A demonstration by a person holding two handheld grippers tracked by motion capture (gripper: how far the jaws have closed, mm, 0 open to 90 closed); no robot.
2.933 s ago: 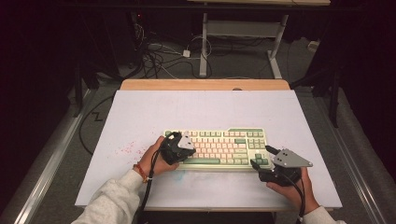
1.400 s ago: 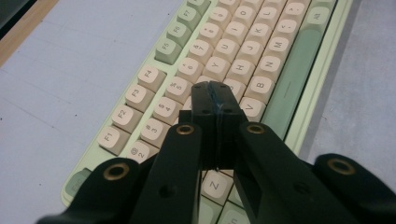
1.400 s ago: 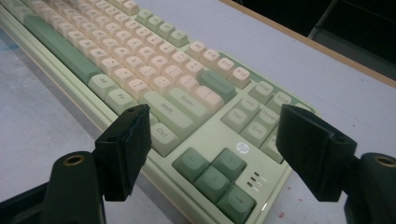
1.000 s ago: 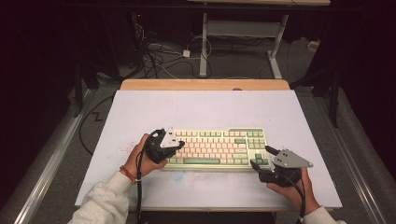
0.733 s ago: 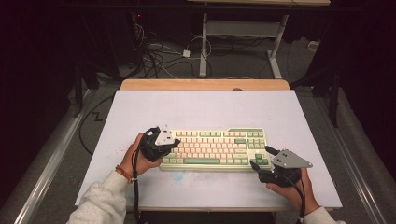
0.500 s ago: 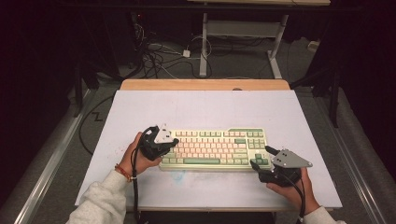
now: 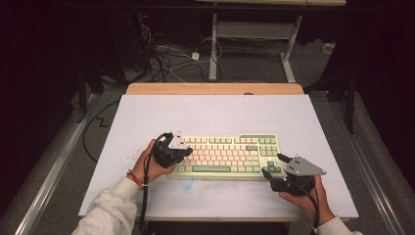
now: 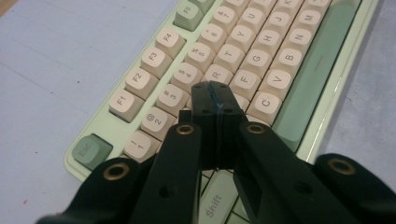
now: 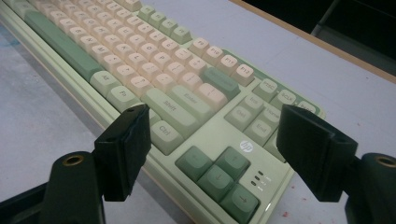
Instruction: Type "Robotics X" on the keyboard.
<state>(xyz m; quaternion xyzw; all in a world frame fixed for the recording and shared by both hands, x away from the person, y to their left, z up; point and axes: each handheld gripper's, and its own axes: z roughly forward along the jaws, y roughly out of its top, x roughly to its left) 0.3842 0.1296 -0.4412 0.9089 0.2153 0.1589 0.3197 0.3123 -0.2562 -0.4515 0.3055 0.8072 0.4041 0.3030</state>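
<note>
The keyboard lay on the near half of the white table top, and everything else is placed from it. At its near right corner, the right gripper sat in the person's right hand, jaws spread wide and grasping nothing. At its left end, the left gripper, held in the left hand, had its jaws clenched together with nothing between them, the tips poised over the letter keys.

The left gripper view brought out what the high view could not: the joined tips sat just above the keys beside R and F, with the Esc key at the near left corner and the green space bar running off to the right. The right gripper view showed the arrow keys between its parted jaws, and an HP logo just above them.

Beyond the keyboard the white top was bare, with faint red specks left of the keyboard, then a wooden edge. Farther back lay a dark floor with tangled cables and the white legs of a desk frame.
</note>
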